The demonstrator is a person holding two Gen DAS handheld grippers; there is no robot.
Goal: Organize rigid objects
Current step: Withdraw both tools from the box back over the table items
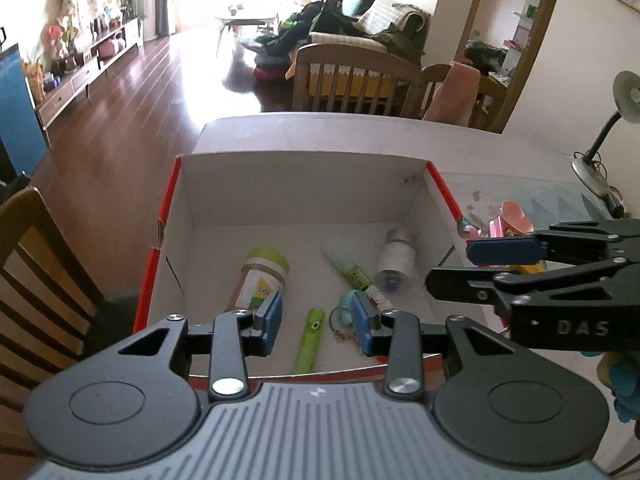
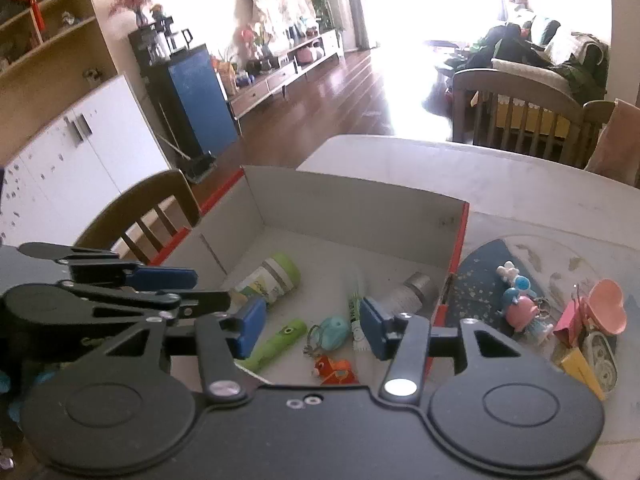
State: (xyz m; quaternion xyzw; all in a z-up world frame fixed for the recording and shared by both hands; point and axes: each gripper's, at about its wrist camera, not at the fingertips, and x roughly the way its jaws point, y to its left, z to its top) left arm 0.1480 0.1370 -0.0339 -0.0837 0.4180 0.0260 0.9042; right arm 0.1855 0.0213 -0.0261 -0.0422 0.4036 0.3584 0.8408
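A red cardboard box [image 1: 168, 200] with a white inside stands on the table; it also shows in the right wrist view [image 2: 462, 240]. In it lie a green-capped jar [image 1: 262, 278], a green tube [image 1: 352, 274], a white bottle [image 1: 396, 258], a green avocado stick [image 1: 310, 338] and a teal keychain [image 1: 344, 312]. An orange toy [image 2: 334, 368] lies near the box's front. My left gripper [image 1: 318, 326] is open and empty above the box's near edge. My right gripper [image 2: 310, 330] is open and empty over the box.
To the right of the box lie small toys: a pink heart dish [image 2: 606, 308], a pink figure [image 2: 520, 314], a white-blue figure [image 2: 510, 274] and a yellow piece [image 2: 580, 368]. A desk lamp [image 1: 600, 140] stands at the far right. A wooden chair [image 2: 136, 216] is left of the table.
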